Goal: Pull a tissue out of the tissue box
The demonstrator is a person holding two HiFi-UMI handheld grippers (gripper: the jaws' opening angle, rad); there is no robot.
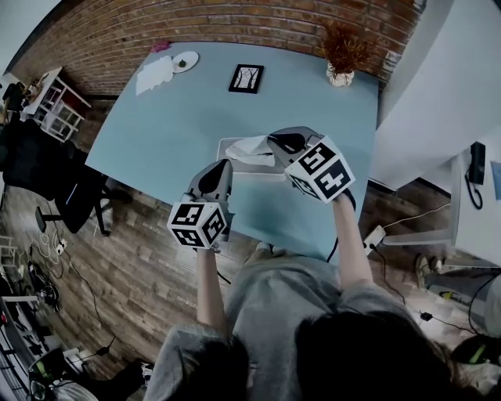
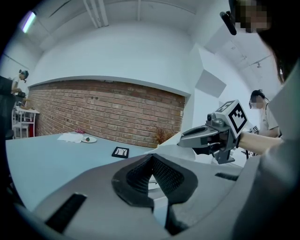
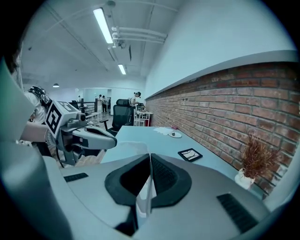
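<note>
Black-and-white square markers cover the cube (image 1: 197, 223) on the left tool (image 1: 223, 166) and the cube (image 1: 321, 171) on the right tool (image 1: 275, 141); they are the only print that can be made out. The small dark-framed picture (image 1: 246, 78) lying farther back on the table (image 1: 172, 125) shows a branch-like drawing, too small to read further.

The tissue box (image 1: 254, 167) sits on the pale blue table near its front edge, with a white tissue (image 1: 250, 147) standing crumpled out of its top. The right tool hangs over the box, its jaws pressed together on a thin white sheet of that tissue, which runs down between the pads (image 3: 161, 176) in the right gripper view. The left tool is held just beside the box, on its near left. Its jaws meet at the tips with nothing between them.

Along the far edge of the table stand a dried reddish plant (image 1: 344, 45) in a pale pot at the right corner, and a small plate (image 1: 185, 61) with a white cloth (image 1: 154, 76) just beside it at the left. A brick wall (image 1: 235, 23) runs behind. A black chair (image 1: 43, 168) stands on the wooden floor (image 1: 141, 266) left of the table.
</note>
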